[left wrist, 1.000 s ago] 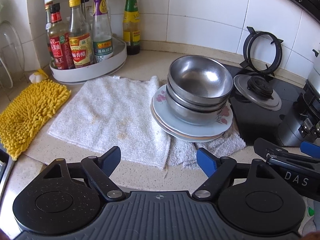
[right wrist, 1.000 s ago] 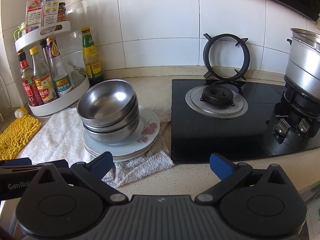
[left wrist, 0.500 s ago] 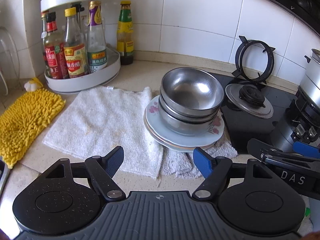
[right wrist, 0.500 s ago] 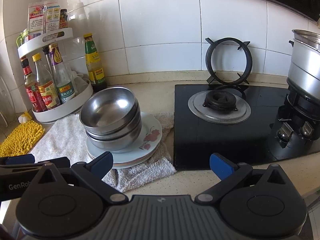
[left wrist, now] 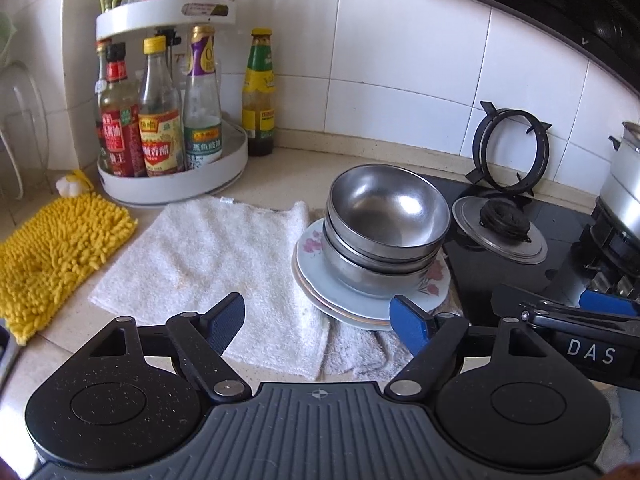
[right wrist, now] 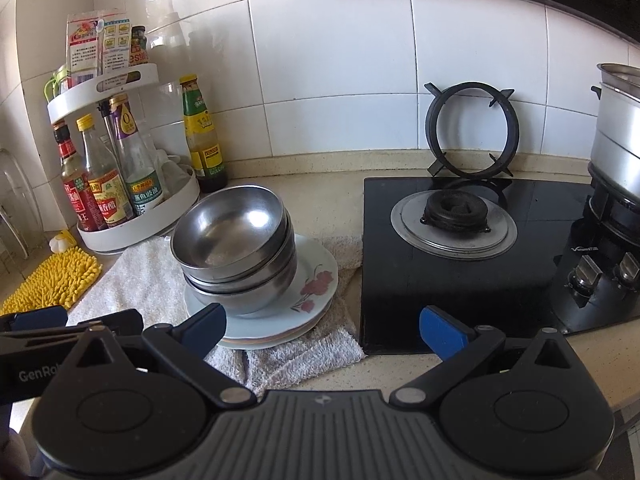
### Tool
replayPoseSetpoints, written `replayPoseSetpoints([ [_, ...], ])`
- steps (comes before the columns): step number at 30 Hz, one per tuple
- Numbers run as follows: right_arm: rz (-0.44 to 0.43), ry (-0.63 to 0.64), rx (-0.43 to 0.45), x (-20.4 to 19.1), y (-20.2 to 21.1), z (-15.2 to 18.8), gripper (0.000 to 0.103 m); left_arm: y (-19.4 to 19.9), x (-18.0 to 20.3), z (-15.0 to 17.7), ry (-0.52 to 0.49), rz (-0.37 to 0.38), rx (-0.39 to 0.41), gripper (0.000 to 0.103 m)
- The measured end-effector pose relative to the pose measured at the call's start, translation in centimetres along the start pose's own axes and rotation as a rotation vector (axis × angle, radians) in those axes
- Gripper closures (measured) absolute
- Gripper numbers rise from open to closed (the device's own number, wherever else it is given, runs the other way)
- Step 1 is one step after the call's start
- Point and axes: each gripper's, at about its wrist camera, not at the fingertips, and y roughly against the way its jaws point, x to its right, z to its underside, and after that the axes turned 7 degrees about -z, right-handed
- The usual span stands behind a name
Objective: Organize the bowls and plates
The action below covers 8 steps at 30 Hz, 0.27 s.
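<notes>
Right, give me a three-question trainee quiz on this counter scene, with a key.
1. True or false: the stacked steel bowls sit on the floral white plates.
2. What lies under those plates? A) yellow mat B) white towel C) black hob
3. Fill in: the black ring-shaped pan support leans against the ____.

Key: 1 true; 2 B, the white towel; 3 wall, the white tiled wall.

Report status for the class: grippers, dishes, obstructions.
Left hand-held gripper opening, nothing between its jaws; right hand-held gripper open, empty. Bowls nested on plates, on towel, untouched. Nothing in the way.
</notes>
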Motion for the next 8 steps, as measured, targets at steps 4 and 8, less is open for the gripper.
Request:
replayPoseSetpoints([
  [4, -0.004, -0.004, 0.006, 0.08, 0.02, -0.16, 0.0, 0.07, 0.13, -0.03, -0.011, -0.03, 0.031, 0.012],
  [8, 0.002, -0.008, 0.003, 0.27, -0.01, -0.29, 0.0, 0.0, 0.04, -0.06, -0.002, -0.046, 0.058, 0.007],
])
